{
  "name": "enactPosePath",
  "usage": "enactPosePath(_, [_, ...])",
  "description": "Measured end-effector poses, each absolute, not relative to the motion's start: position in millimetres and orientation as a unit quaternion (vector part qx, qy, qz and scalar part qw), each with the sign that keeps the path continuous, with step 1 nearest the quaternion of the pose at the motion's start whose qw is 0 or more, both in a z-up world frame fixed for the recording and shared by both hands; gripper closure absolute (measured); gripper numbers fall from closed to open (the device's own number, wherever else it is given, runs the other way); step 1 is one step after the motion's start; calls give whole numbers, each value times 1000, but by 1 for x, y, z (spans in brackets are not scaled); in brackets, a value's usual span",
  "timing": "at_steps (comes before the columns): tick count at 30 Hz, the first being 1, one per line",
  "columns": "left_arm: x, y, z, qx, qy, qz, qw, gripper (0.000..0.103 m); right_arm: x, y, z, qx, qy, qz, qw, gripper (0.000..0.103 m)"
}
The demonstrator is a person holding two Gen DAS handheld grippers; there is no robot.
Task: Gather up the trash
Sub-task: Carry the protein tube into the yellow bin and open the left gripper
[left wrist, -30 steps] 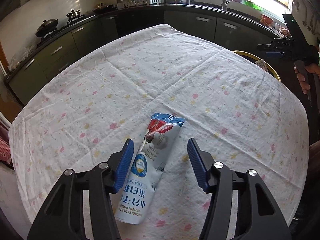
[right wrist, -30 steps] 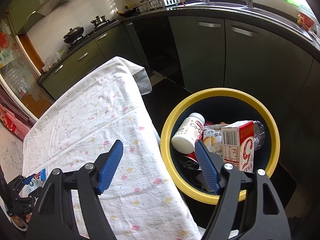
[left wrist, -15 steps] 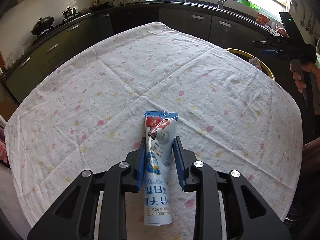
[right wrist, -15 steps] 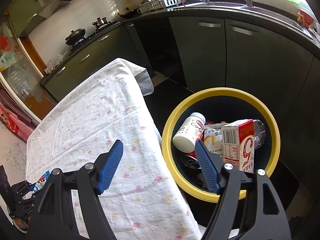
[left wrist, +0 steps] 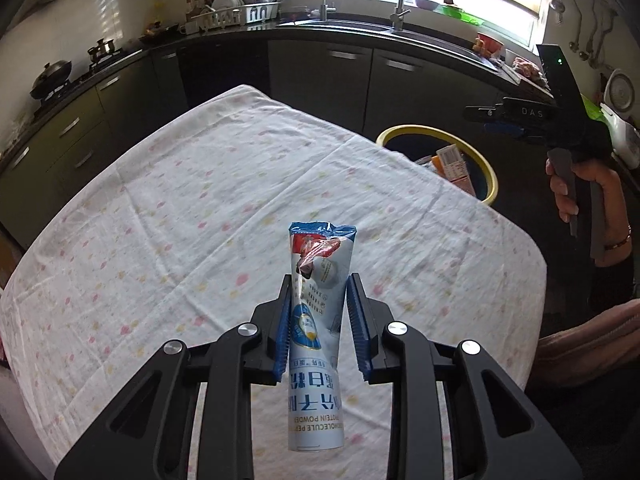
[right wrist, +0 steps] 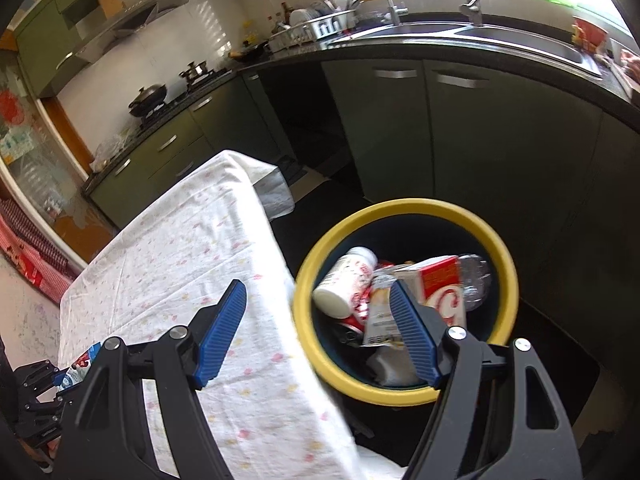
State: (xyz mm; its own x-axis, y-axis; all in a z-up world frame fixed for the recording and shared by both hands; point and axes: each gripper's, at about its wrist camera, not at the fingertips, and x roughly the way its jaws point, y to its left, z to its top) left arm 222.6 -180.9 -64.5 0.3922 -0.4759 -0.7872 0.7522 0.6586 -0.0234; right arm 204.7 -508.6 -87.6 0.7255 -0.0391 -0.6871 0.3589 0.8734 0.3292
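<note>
The left gripper (left wrist: 317,330) is clamped across the middle of a light, crushable protein-powder packet (left wrist: 318,320), held above the surface (left wrist: 180,200); the right gripper (right wrist: 316,334) hangs released near the bin (right wrist: 404,394).

The right wrist view is smeared by motion, so the print on the carton (right wrist: 442,284) and white bottle (right wrist: 344,282) inside the yellow-rimmed bin (right wrist: 404,208) cannot be read. The right gripper (right wrist: 320,332) covers part of that trash. In the left wrist view, the tablecloth (left wrist: 200,200) hides the bin's near side, and the frame's edge crops the person's hand (left wrist: 580,192).
</note>
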Motion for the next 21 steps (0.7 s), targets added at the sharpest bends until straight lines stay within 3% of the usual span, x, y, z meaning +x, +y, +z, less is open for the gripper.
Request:
enactPosePath(10, [224, -329, -48, 209, 391, -446, 778, 76, 159, -587, -105, 282, 333, -160, 886, 32])
enactPosePath(21, [261, -474, -76, 207, 423, -450, 759, 76, 124, -636, -119, 317, 321, -186, 873, 32])
